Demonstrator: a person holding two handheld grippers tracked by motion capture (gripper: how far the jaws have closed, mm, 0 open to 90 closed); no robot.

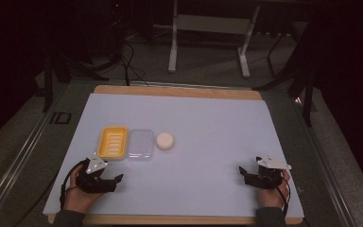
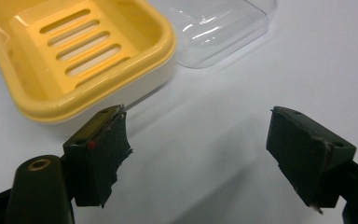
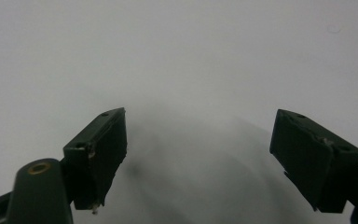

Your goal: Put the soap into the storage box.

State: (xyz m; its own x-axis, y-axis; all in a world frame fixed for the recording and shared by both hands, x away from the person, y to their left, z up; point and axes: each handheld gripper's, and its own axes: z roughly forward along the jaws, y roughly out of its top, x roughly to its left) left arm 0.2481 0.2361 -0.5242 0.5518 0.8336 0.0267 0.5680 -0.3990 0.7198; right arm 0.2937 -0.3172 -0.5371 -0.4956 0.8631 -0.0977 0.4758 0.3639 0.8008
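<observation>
My left gripper (image 2: 198, 156) sat low at the near left of the white mat (image 1: 217, 123), jaws spread with nothing between them, and the right gripper (image 3: 198, 158) rested near the right edge, equally spread over bare mat. From the left one outward, the yellow soap dish (image 2: 74, 56) lay just ahead and to the left of its jaws, close to the left pad but apart from it. The clear lid (image 1: 140, 144) sat against the dish's far side, and the round white soap (image 1: 165, 140) just beyond that. I judged the main risk to be a low approach catching the dish's rim (it looked light) and shoving it into the lid, which could then knock the soap away from both grippers.
</observation>
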